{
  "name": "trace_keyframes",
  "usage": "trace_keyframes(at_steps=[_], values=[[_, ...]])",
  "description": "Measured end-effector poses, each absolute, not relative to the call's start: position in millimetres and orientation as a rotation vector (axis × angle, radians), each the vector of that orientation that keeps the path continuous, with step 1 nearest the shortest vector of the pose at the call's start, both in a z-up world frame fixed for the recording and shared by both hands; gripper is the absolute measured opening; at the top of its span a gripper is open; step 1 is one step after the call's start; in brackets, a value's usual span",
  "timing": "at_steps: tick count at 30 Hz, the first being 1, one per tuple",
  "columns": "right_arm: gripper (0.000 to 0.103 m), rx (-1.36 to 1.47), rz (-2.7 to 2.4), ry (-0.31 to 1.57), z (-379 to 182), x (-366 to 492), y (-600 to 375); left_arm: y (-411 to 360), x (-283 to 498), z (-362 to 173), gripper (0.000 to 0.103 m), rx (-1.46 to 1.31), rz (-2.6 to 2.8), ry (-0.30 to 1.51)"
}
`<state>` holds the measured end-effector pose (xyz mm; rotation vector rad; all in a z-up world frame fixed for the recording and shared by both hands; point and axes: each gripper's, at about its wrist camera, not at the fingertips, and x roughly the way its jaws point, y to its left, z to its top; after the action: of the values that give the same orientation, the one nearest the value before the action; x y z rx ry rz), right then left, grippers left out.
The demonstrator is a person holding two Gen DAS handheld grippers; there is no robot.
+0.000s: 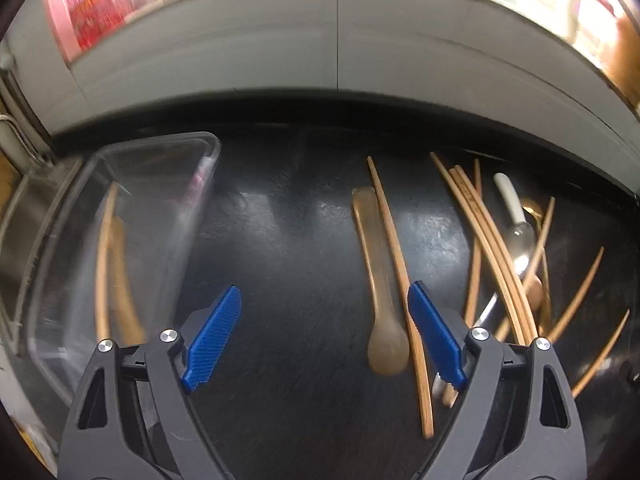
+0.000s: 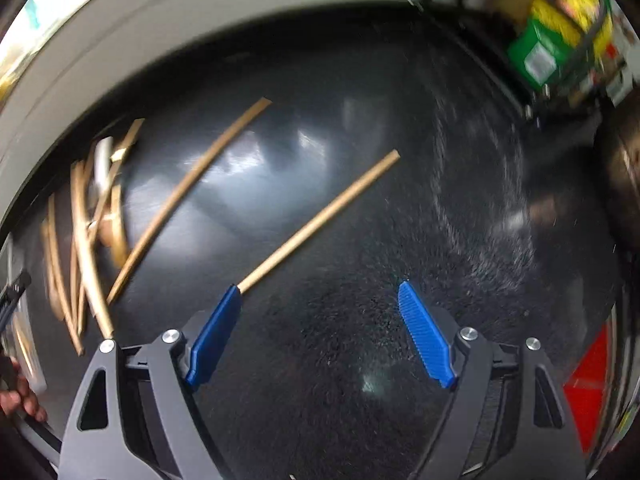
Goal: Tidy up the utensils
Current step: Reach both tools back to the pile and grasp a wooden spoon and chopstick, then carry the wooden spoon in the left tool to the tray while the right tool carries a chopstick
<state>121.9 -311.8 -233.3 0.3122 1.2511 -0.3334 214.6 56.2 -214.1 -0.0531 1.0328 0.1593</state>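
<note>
My left gripper [image 1: 324, 300] is open and empty above the black counter. A clear plastic container [image 1: 200, 216] at its left holds a chopstick [image 1: 102, 256] and a wooden spoon. A wooden spoon [image 1: 378, 280] and a chopstick [image 1: 400, 272] lie just inside the right finger. A heap of chopsticks [image 1: 492, 248] and a metal spoon with a white handle [image 1: 516, 220] lie further right. My right gripper [image 2: 320, 296] is open and empty. A chopstick [image 2: 320, 220] lies on the counter and reaches its left fingertip; another chopstick [image 2: 188, 188] and the heap [image 2: 84, 240] lie to the left.
A white wall [image 1: 320, 60] runs along the counter's far edge. A rack with green and yellow packages [image 2: 560, 40] stands at the far right in the right wrist view. A dark round object [image 2: 620, 168] sits at the right edge, a red item [image 2: 588, 392] below it.
</note>
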Motion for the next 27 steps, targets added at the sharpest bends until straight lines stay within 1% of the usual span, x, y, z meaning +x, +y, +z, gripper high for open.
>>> trace_keyframes(at_steps=[2,3,4,8,11,12,14,16,17,18,20,21,22,23,25,27], values=[[0.079,0.333,-0.359,1.268,-243.3,127.0,-313.4,55.8,224.6,-225.9,0.083,-0.029,0.174,1.032],[0.079,0.338,-0.369,1.272,-247.3,129.6,-313.2,55.1,229.2,-232.7,0.081,-0.020,0.169,1.050],[0.078,0.337,-0.383,1.277,-250.1,131.2,-312.7,54.6,232.1,-237.3,0.077,-0.014,0.167,1.062],[0.079,0.352,-0.414,1.278,-261.0,136.0,-309.9,47.5,239.0,-250.2,0.076,0.012,0.131,1.075],[0.079,0.357,-0.416,1.261,-263.2,141.7,-306.9,46.8,237.2,-253.8,0.076,-0.006,0.108,1.051],[0.079,0.363,-0.407,1.259,-264.0,144.0,-305.1,47.4,237.2,-254.0,0.073,-0.017,0.103,1.048],[0.079,0.374,-0.402,1.263,-267.5,148.8,-302.2,46.1,238.0,-252.6,0.055,-0.004,0.096,1.028],[0.079,0.359,-0.421,1.274,-270.7,151.5,-299.2,41.5,240.1,-251.4,0.033,0.004,0.067,1.027],[0.079,0.366,-0.427,1.278,-271.5,152.5,-298.9,38.5,241.0,-250.1,0.026,0.007,0.054,1.032],[0.078,0.367,-0.427,1.282,-271.4,154.5,-297.6,35.6,241.1,-249.7,0.014,0.007,0.040,1.037],[0.054,0.340,-0.403,1.268,-267.0,158.3,-293.5,33.1,240.7,-249.1,0.013,-0.001,0.044,1.038],[0.033,0.326,-0.389,1.261,-264.5,159.8,-290.5,34.9,240.9,-249.1,0.013,-0.018,0.043,1.039],[0.023,0.310,-0.369,1.266,-263.1,161.5,-287.4,34.8,241.4,-247.9,0.013,-0.026,0.042,1.043],[0.020,0.304,-0.356,1.270,-262.9,162.2,-286.2,35.1,242.2,-247.5,0.012,-0.023,0.037,1.053],[0.007,0.320,-0.327,1.277,-262.7,161.1,-286.5,38.9,244.4,-246.1,0.011,-0.030,0.029,1.078],[0.007,0.320,-0.280,1.290,-262.1,161.1,-287.2,51.4,244.6,-244.5,0.011,-0.043,0.037,1.100]])
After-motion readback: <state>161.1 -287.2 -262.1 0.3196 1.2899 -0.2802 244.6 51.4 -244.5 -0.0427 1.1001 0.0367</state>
